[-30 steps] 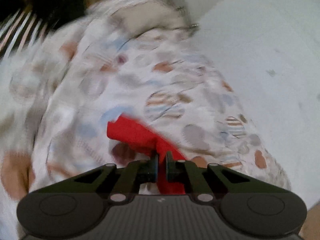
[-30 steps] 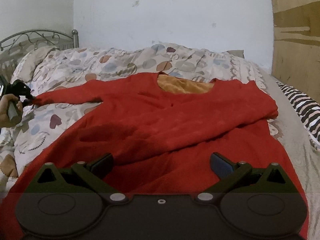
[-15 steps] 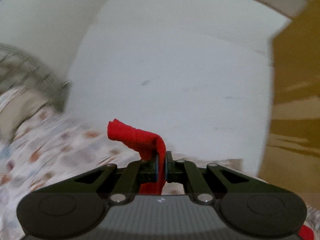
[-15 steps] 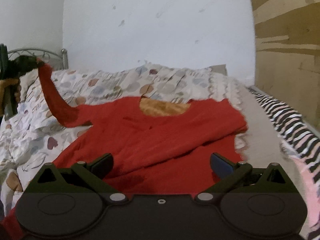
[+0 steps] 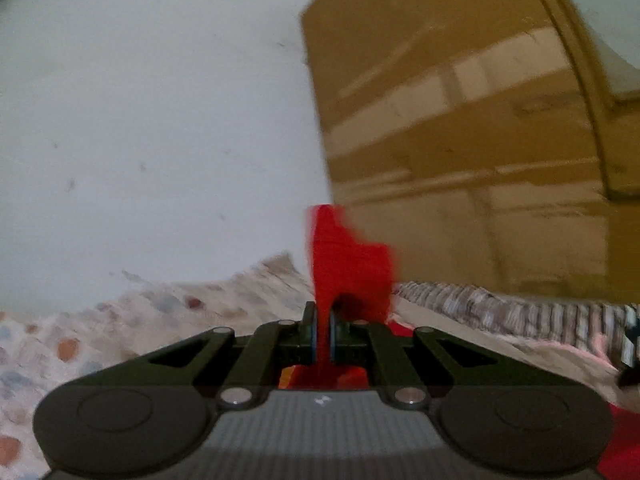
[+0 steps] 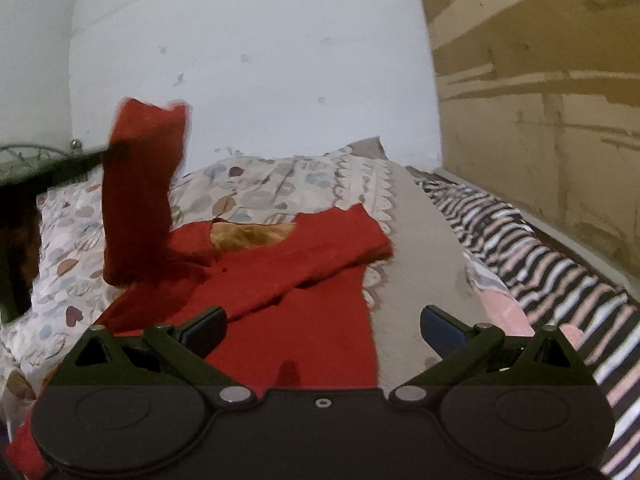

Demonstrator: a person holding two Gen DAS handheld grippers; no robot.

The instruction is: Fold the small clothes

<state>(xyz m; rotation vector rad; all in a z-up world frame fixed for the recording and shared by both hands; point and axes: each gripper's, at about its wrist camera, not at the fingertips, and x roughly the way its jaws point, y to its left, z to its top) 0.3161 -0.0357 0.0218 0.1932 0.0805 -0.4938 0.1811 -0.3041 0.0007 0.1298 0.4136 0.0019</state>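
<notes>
The sleeve (image 6: 140, 196) has risen upright in the left gripper (image 5: 321, 338); one red garment (image 6: 288, 288).

Left wrist view: raised, level, faces white wall (image 5: 160, 140) and wooden panel (image 5: 460, 160). Right wrist view: low, near, looks along the bed (image 6: 420, 240). Shared: wall, panel, patterned quilt (image 6: 260, 188), red garment (image 6: 288, 280).

From my left wrist view, motion blur smears the patterned quilt (image 5: 168, 316) and wooden panel (image 5: 480, 140). My right wrist view loses the red garment (image 6: 288, 280) hem behind the right gripper (image 6: 322, 326); the left gripper (image 6: 52, 168) is a dark streak.
</notes>
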